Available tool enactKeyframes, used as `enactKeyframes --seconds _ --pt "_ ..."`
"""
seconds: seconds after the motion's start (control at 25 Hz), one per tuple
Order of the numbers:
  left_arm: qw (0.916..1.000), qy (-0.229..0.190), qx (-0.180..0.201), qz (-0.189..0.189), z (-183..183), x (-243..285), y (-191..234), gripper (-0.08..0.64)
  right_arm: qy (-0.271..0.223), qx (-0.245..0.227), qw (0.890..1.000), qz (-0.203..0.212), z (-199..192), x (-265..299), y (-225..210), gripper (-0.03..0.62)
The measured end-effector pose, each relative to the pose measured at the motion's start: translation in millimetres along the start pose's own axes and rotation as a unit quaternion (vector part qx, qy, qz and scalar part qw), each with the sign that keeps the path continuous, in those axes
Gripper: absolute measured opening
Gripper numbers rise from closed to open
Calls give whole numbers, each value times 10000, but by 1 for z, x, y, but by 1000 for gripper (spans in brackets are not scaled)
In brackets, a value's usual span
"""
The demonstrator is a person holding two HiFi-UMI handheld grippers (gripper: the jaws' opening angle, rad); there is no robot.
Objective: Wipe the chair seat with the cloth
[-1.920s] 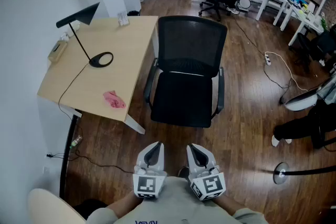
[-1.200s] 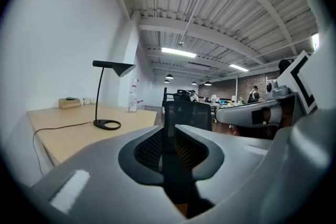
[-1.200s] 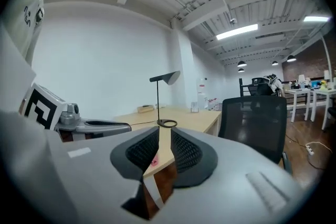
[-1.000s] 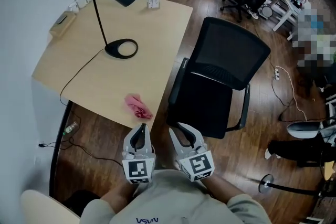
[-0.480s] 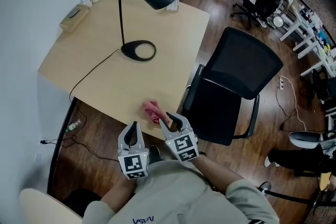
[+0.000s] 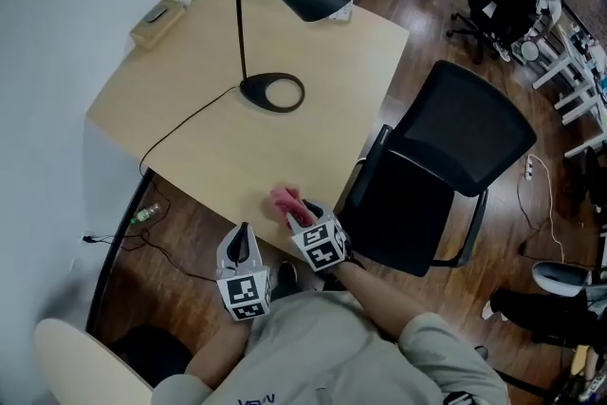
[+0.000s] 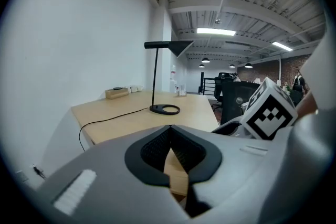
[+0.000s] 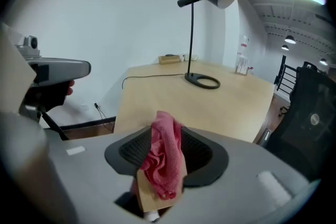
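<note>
So my right gripper (image 6: 303, 213) is clamped on the pink cloth (image 8: 164, 157), which is bunched up between its pads right at the near edge of the wooden desk (image 6: 190, 119), not far from the desk lamp (image 6: 272, 93). Left gripper (image 7: 170, 136) is squeezed closed with nothing in it, hanging off the desk's near edge beside the right one. The black chair seat (image 6: 408, 213) sits just to the right of the cloth.
</note>
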State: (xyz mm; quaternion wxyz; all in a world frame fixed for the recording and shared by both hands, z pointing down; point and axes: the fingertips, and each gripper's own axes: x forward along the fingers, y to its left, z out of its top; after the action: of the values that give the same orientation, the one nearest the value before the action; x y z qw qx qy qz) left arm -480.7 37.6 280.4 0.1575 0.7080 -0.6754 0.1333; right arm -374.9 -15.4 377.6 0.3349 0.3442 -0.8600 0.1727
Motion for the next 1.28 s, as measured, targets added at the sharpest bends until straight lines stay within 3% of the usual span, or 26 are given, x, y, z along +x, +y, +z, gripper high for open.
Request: enactKeyframes --seconds 0.4,0.8,1.08,1.28 --pt "9989 376 218 -199 -25 22 -11 6 520 5 9986 85 -26 47 3 183" --pt "9975 524 265 -388 -38 33 -9 6 639 147 9978 -12 -28 48 4 84" --pt "9964 440 238 -686 -34 36 -26 6 262 475 9984 -149 -14 4 0 77" --pt "9911 185 290 -1283 -19 43 -69 6 -271 810 9933 -775 -4 -48 -37 77"
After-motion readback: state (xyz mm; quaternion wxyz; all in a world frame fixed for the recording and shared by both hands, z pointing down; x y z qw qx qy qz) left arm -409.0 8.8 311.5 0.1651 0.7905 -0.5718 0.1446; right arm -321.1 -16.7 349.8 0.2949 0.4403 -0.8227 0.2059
